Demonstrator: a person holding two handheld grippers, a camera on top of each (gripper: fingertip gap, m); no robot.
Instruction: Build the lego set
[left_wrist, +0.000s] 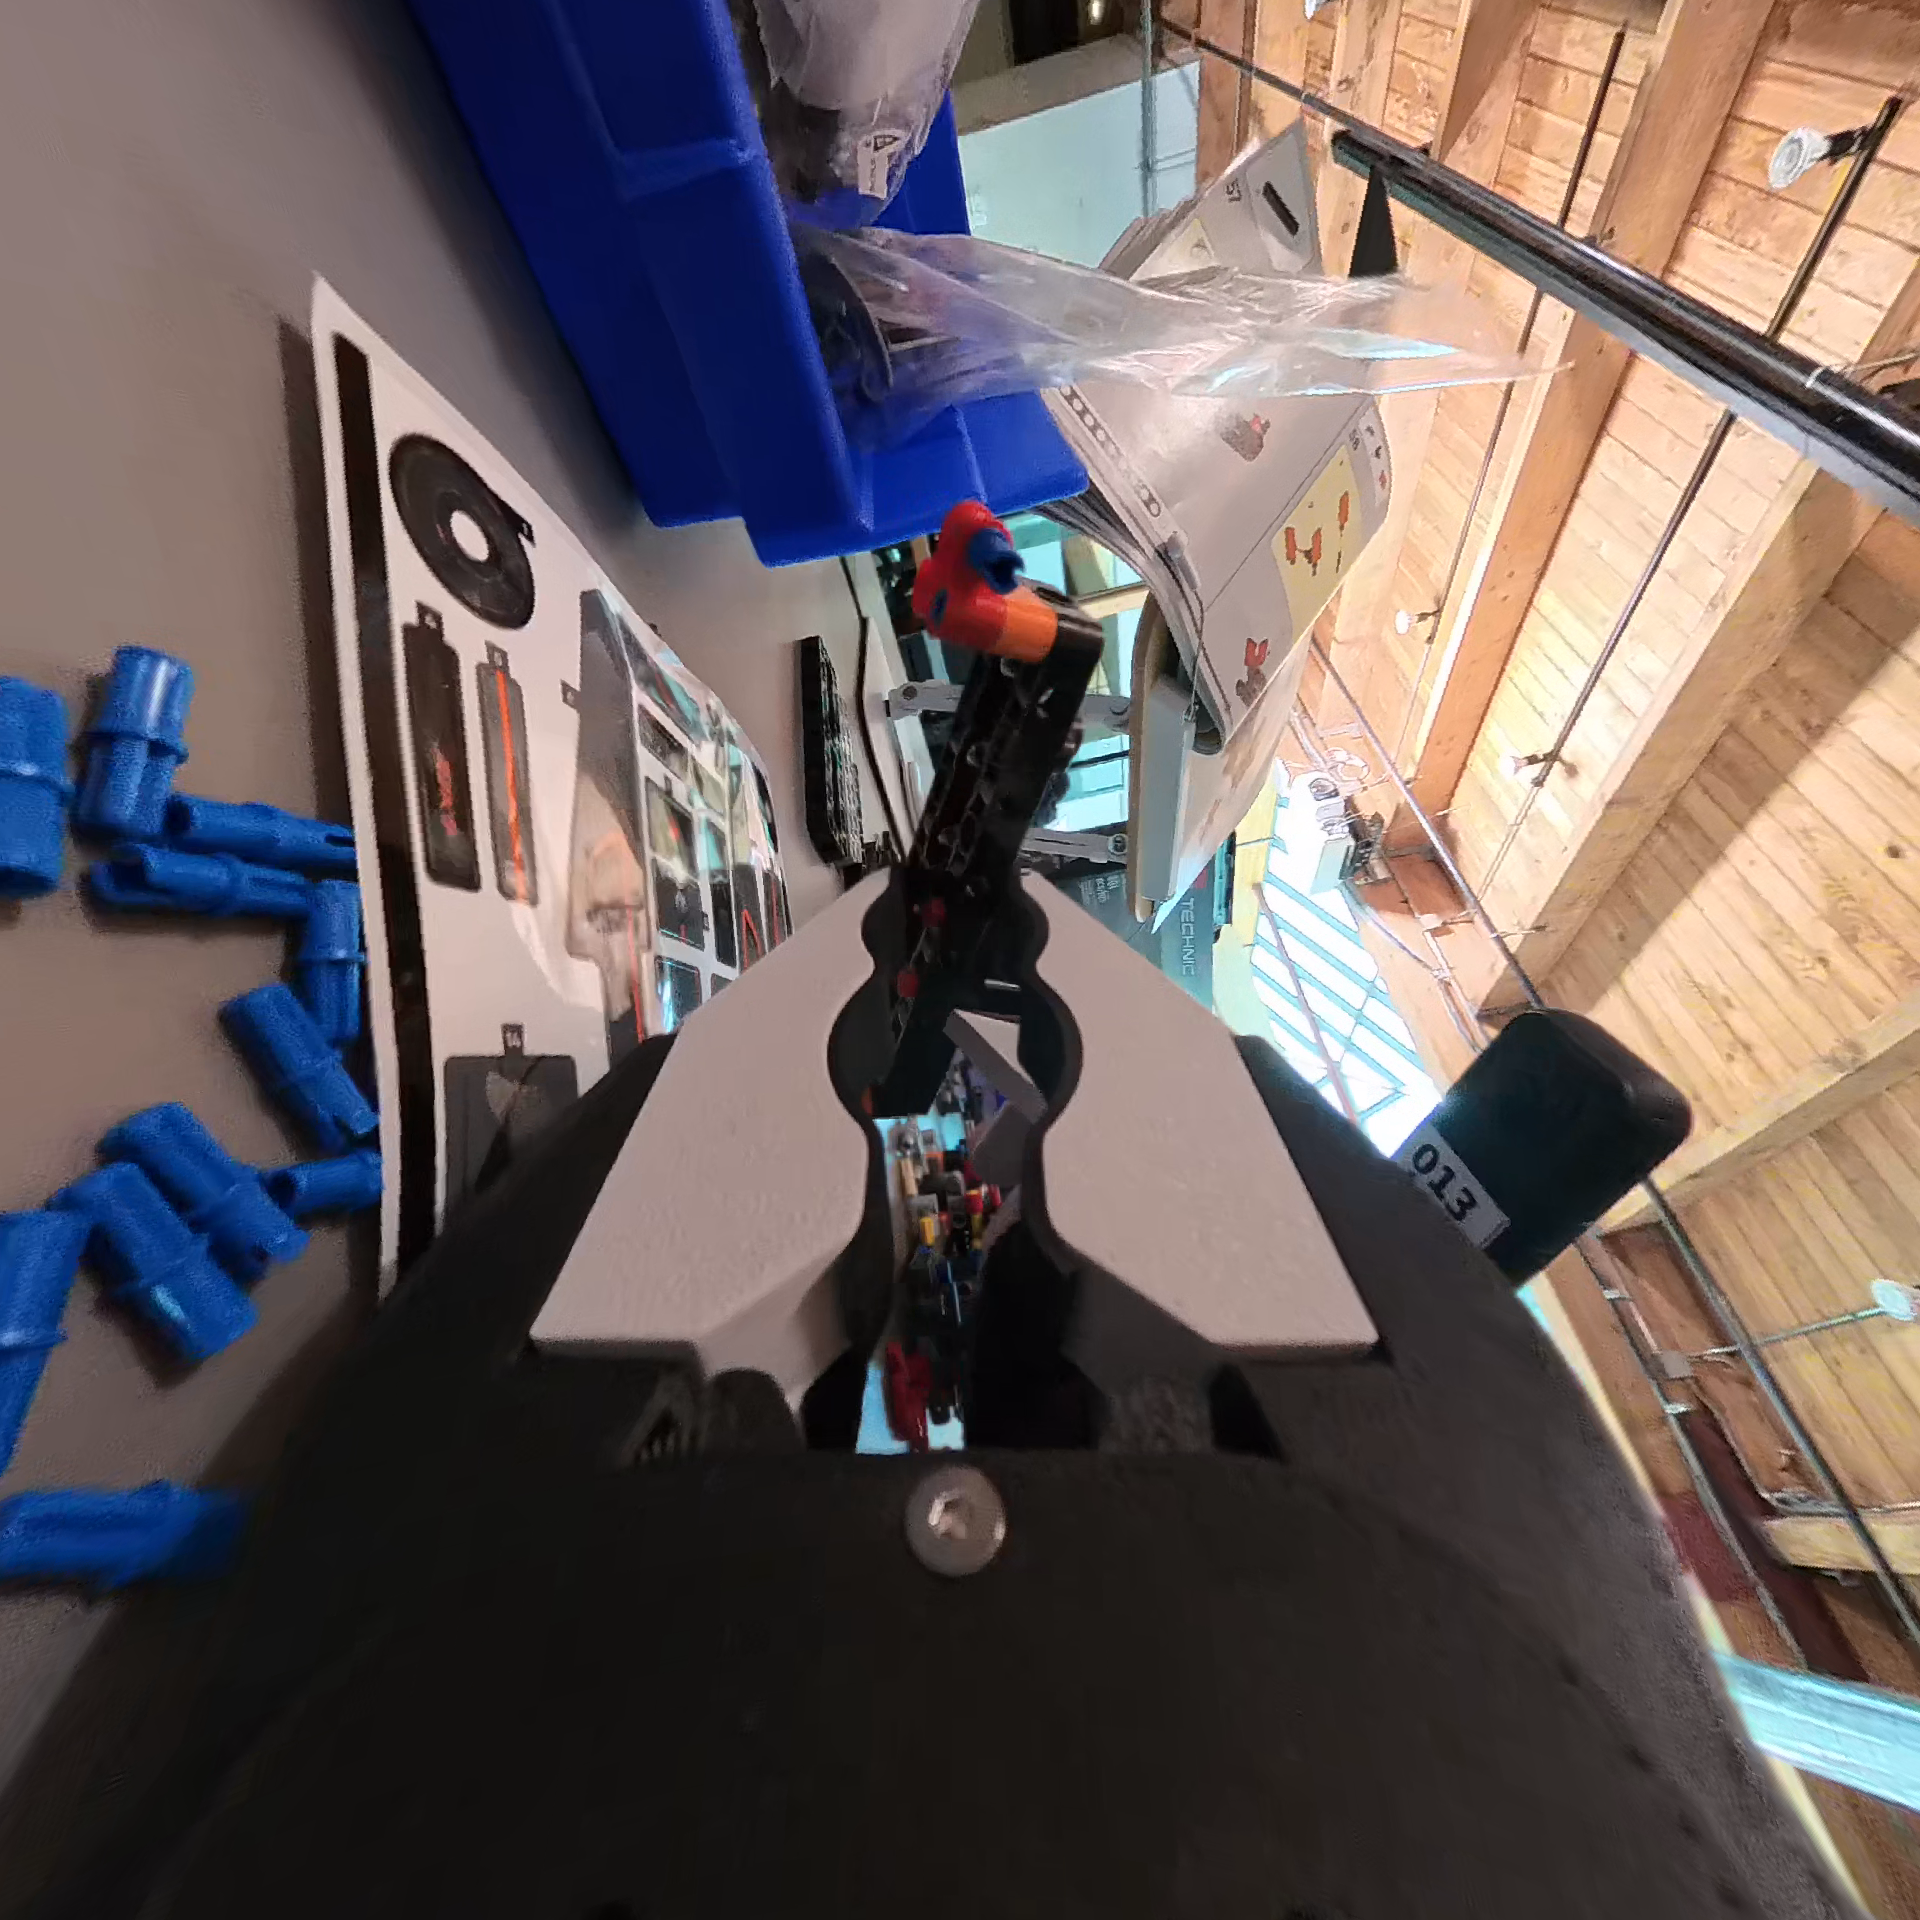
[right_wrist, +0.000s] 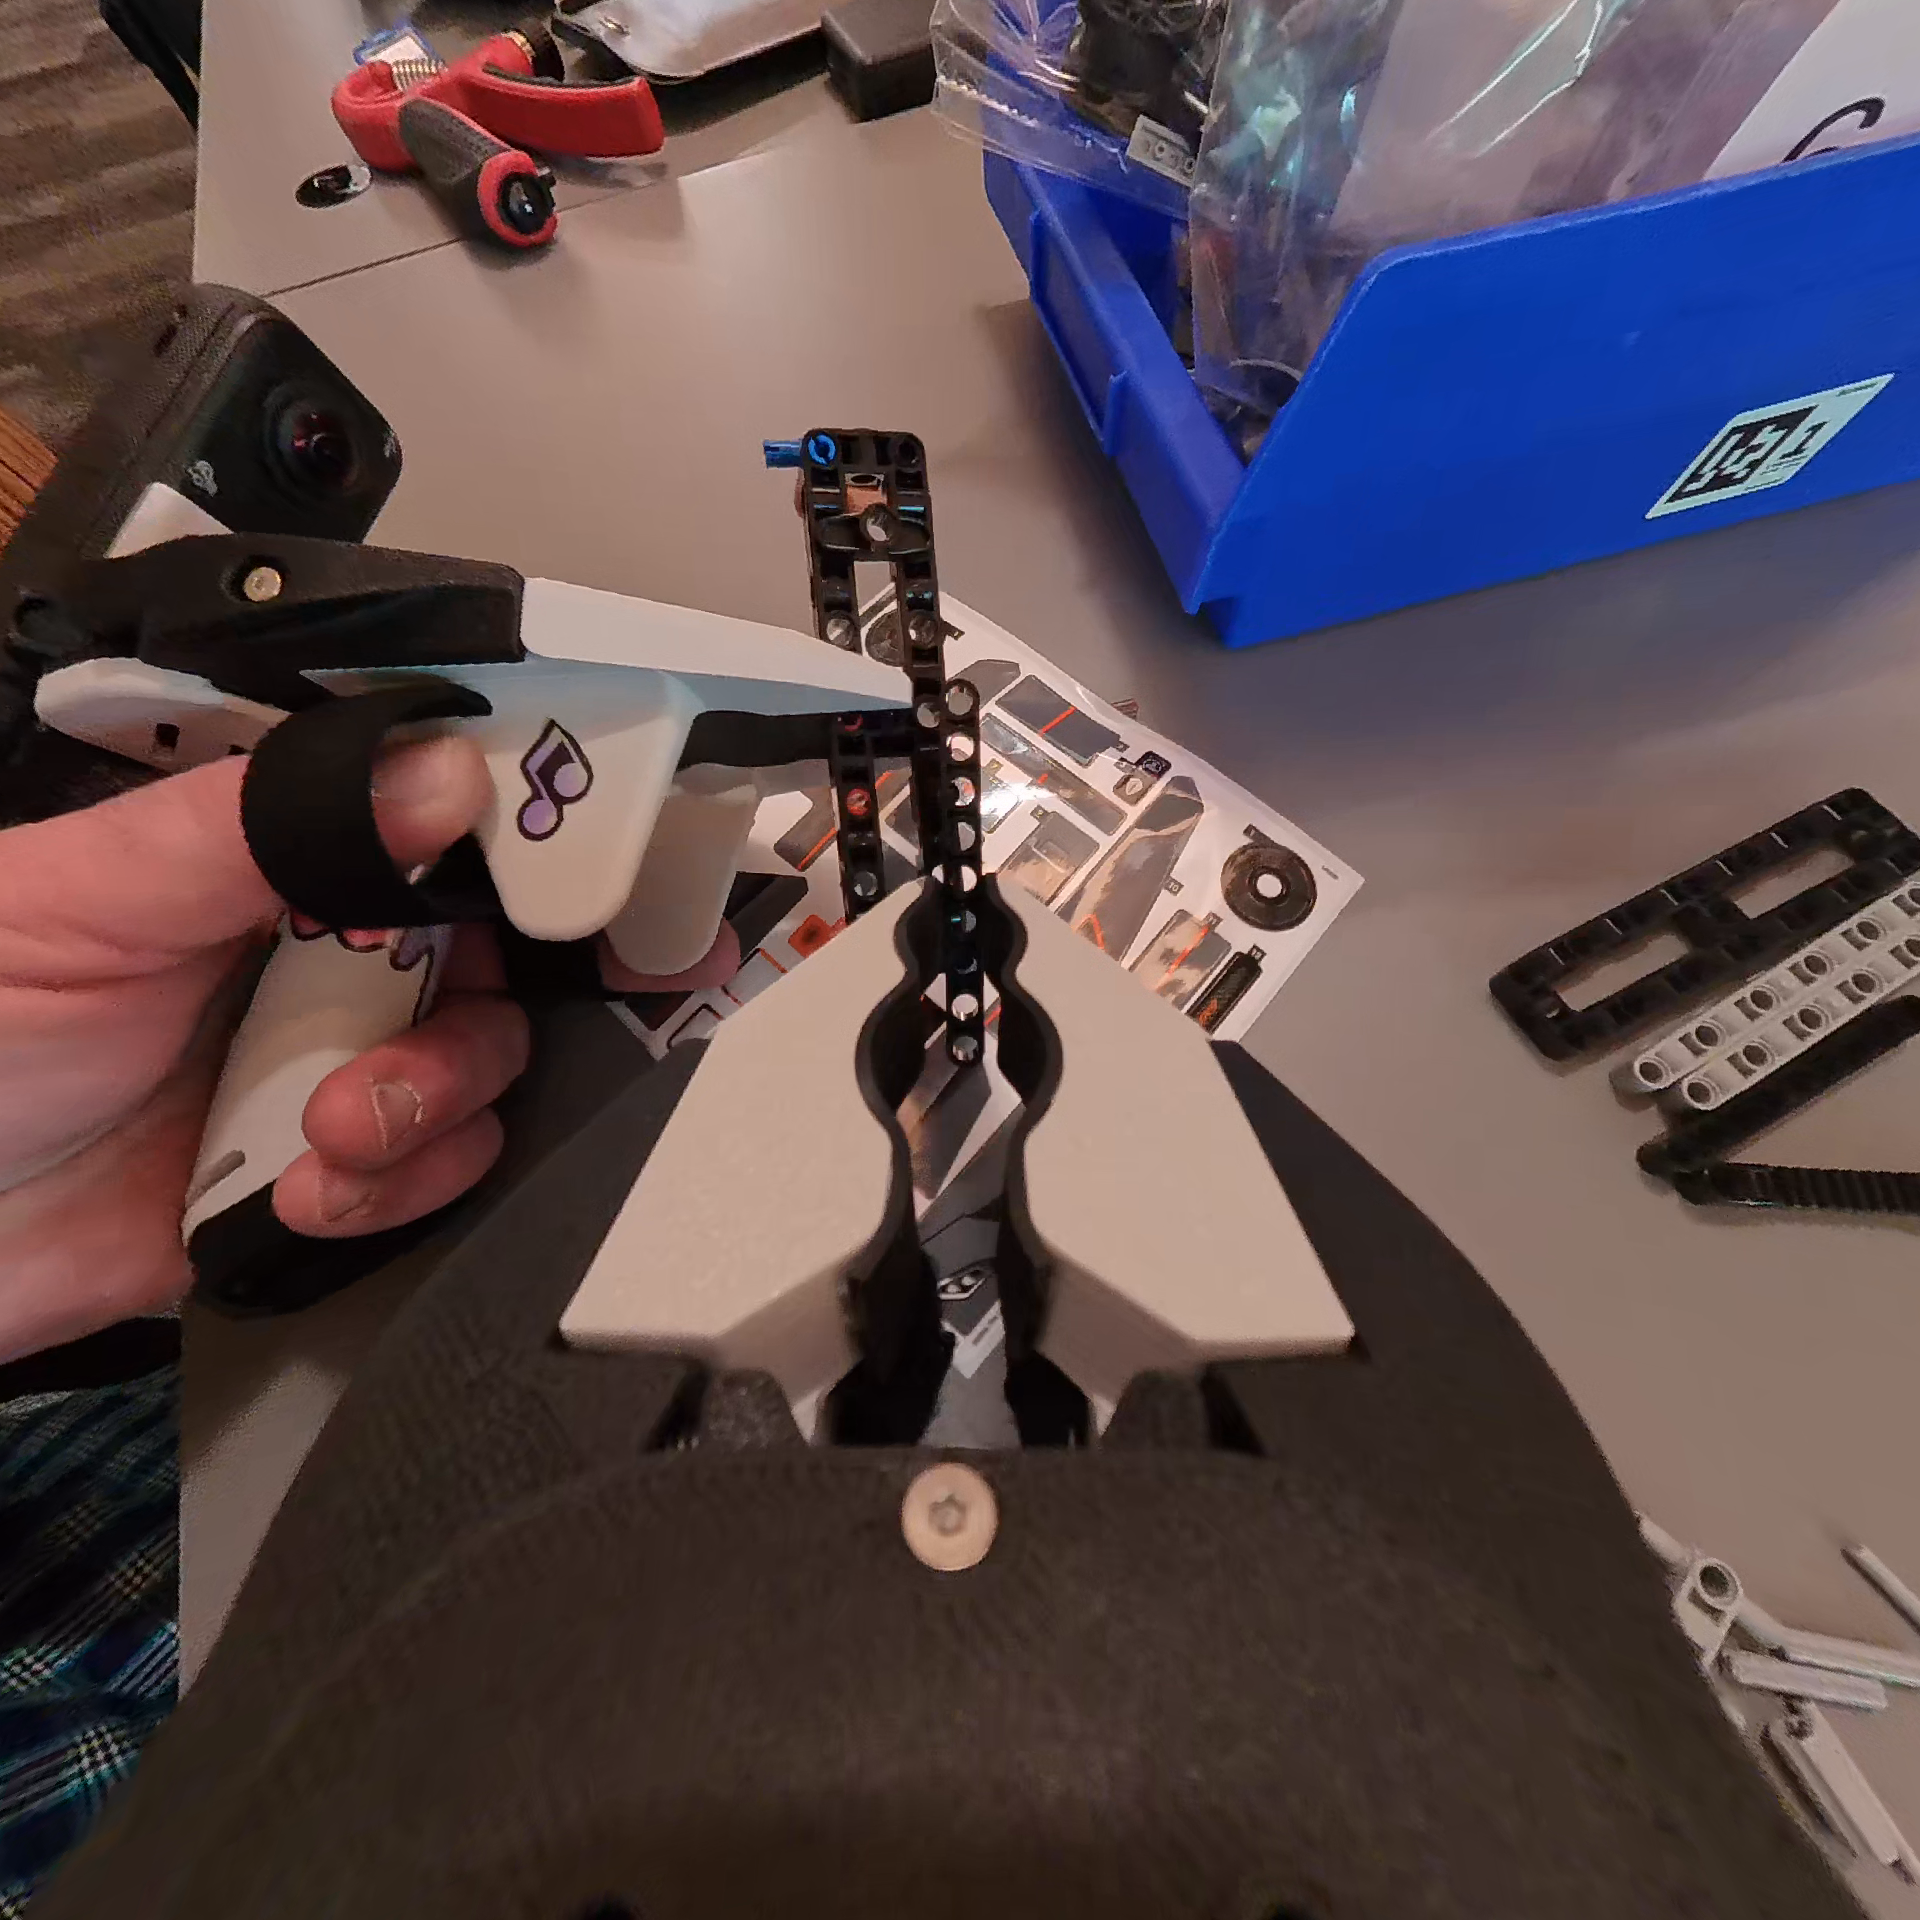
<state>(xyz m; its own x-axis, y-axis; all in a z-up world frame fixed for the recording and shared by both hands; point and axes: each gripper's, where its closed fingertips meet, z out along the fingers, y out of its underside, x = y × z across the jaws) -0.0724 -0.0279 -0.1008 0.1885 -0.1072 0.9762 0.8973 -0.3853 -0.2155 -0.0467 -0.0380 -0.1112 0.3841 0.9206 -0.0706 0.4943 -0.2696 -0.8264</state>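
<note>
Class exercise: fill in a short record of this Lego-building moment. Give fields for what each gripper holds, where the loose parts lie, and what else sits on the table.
left gripper: jaws shut on black frame assembly
right gripper: jaws shut on black beam, beside the frame
loose parts: blue pins; black frame and grey beams flat on table
table: sticker sheet, blue bin with plastic bags

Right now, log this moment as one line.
left tool: shut on black frame assembly | right tool: shut on black beam | beam beside frame
</note>
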